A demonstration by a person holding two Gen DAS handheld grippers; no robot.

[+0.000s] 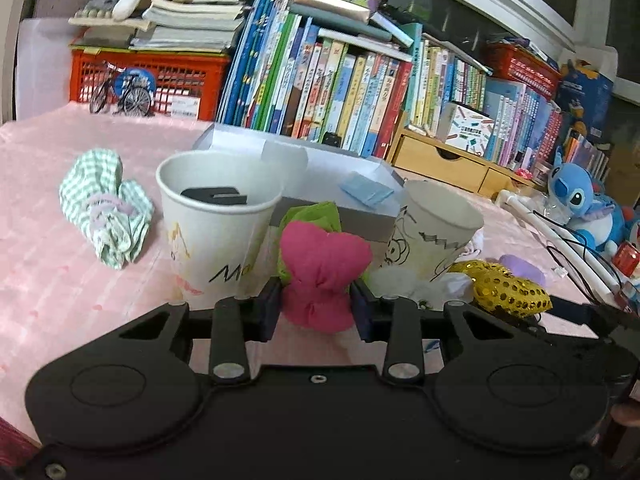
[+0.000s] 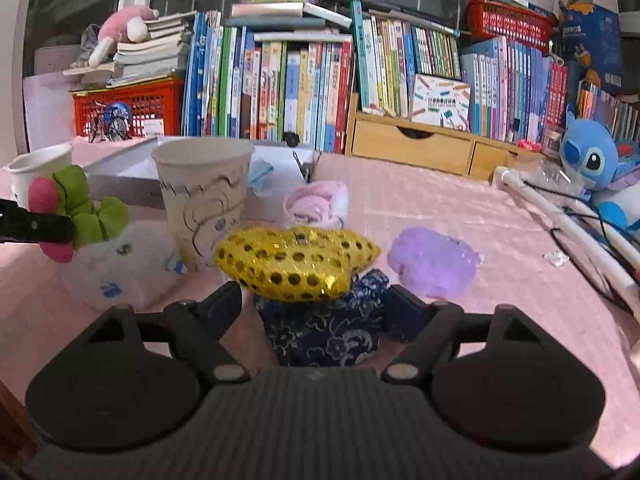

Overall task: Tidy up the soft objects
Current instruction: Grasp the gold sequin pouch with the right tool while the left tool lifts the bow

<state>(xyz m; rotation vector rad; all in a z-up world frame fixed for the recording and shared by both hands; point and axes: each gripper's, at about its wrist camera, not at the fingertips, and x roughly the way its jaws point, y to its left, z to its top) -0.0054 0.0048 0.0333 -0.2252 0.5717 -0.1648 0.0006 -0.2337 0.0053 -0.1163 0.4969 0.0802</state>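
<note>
Your left claw [image 1: 316, 306] is closed on the pink pouch [image 1: 322, 276], with both pads pressing its narrow tied middle, so the pouch stands between the fingers just above the pink bench [image 1: 48, 288]. Directly behind the pouch there is a green pouch [image 1: 312, 216], touching it. To the left of it stands a paper cup [image 1: 216, 224] with a dark flat thing inside, and to the right a second cup [image 1: 434, 228] with black drawing on its wall. Far left on the bench lies a checked cloth bundle [image 1: 106, 206], well apart from the cups. Behind the cups is a low white box [image 1: 248, 140] with a blue cloth [image 1: 366, 192] in it. Your right claw [image 2: 320, 312] is open, and its fingers stand on both sides of a blue pouch [image 2: 326, 330] without touching it. A gold sequin heart [image 2: 296, 260] rests on the top of this blue pouch. Just right of it lies a purple lump [image 2: 434, 266] on the bench, and behind the heart is a pink roll [image 2: 318, 202]. Near left lies a white plush [image 2: 116, 270], close to the drawn cup [image 2: 206, 196]. At the far right sits a blue plush toy [image 2: 592, 160].
</note>
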